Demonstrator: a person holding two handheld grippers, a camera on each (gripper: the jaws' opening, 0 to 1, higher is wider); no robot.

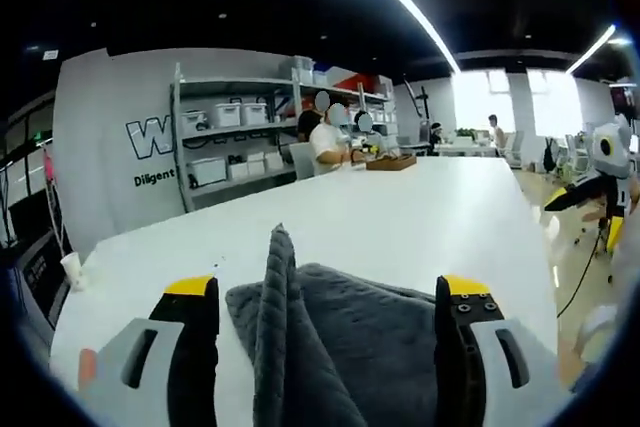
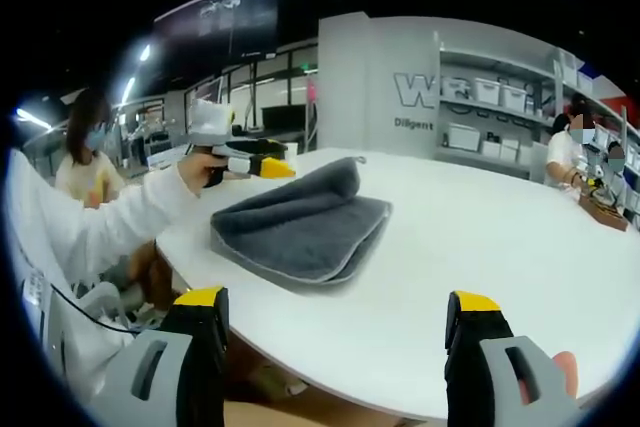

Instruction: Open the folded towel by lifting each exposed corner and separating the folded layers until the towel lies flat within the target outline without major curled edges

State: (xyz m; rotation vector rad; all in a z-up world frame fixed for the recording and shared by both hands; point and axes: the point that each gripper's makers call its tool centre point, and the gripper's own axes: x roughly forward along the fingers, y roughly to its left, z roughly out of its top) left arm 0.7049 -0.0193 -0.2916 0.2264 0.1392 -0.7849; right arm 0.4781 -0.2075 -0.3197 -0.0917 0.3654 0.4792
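Note:
A dark grey folded towel (image 2: 300,222) lies on the white table (image 2: 480,247), near its rounded edge, with its upper layer bulging up at the far side. My left gripper (image 2: 262,162), held by a hand in a white sleeve, hovers at the towel's far left corner. In the left gripper view the towel (image 1: 340,337) runs between the wide-apart jaws of the left gripper (image 1: 328,287), and a raised fold (image 1: 276,277) stands up near the left jaw. My right gripper (image 2: 338,299) is open and holds nothing, short of the towel at the table's near edge.
A paper cup (image 1: 72,269) stands at the table's left edge. A wooden box (image 1: 390,161) and seated people are at the far end. Shelves with white bins (image 1: 240,137) line the wall. Another person (image 2: 88,152) sits beyond the left gripper.

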